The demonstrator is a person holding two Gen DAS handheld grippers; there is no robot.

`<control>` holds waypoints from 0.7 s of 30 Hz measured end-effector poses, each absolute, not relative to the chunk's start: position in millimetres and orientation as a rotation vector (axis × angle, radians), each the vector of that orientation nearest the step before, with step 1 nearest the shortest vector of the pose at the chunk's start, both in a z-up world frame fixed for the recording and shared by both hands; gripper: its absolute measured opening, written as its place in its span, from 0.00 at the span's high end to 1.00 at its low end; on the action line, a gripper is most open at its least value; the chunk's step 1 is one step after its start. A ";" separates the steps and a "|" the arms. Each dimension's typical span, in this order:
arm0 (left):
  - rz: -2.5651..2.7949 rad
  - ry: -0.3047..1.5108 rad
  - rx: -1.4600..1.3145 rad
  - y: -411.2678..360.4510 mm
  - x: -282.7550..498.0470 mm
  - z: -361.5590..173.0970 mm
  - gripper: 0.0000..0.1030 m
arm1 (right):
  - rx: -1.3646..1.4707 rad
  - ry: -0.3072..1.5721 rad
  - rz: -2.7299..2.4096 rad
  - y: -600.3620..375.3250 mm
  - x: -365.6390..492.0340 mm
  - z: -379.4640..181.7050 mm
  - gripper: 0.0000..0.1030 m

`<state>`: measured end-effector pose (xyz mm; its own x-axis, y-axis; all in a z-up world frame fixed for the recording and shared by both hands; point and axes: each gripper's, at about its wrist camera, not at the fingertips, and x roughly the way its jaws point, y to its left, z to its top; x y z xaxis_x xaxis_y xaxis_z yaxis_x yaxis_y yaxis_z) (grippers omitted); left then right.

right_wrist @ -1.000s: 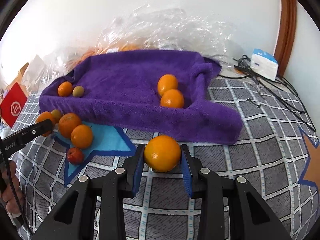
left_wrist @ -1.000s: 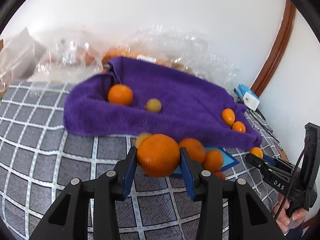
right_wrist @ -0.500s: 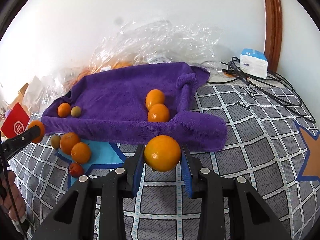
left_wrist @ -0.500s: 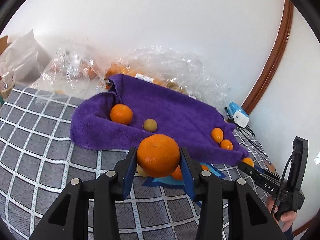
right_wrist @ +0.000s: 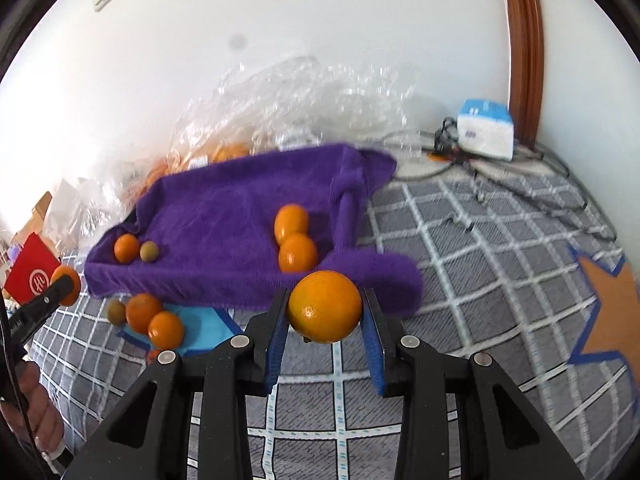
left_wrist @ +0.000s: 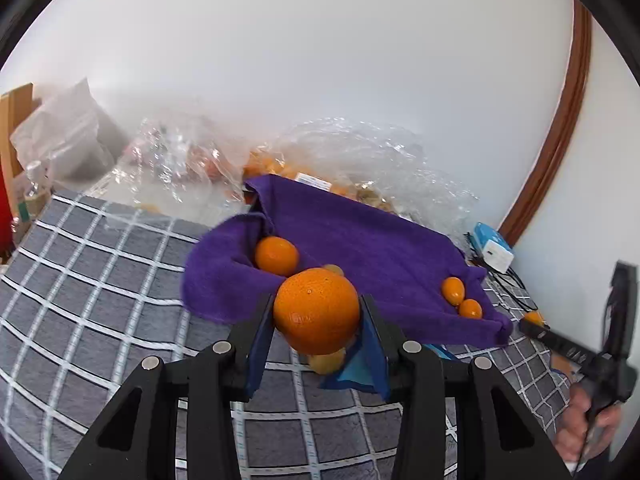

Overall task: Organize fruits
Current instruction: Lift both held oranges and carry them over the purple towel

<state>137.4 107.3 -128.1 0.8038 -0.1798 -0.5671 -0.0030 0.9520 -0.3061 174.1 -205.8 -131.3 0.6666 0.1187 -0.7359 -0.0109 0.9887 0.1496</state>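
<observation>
Grey checked bedding with white lines covers the surface under both tools, and a white wall stands behind.

Nearest in each view is held fruit. The left gripper is clamped on a big orange, lifted clear of the bedding in front of the purple towel. The right gripper is likewise closed around a second orange, just short of the towel's near edge.

Just beyond, three loose fruits lie on the bedding by a light blue star patch; they look not yet sorted. Further on, the towel already holds two pairs: an orange with a small greenish fruit at its left end, and two small oranges at its right end. So the job seems roughly half done, with two oranges in transit and the loose ones left.

Behind the towel sits crumpled clear plastic with more orange fruit inside.

Only the right wrist view shows the loose fruits plainly; the left view hides most of them behind its own orange. Only the left view shows the white bag far left.
</observation>
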 end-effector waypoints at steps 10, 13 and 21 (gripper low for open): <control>-0.082 0.545 -0.287 116.1 146.6 -51.1 0.61 | 0.107 0.803 0.095 -197.0 221.1 -76.7 0.66; -0.078 0.519 -0.266 114.3 159.4 -30.8 0.61 | 0.125 0.780 0.115 -194.7 238.0 -65.6 0.66; -0.069 0.506 -0.292 114.8 213.0 -7.2 0.61 | 0.112 0.759 0.113 -188.0 294.0 -46.4 0.66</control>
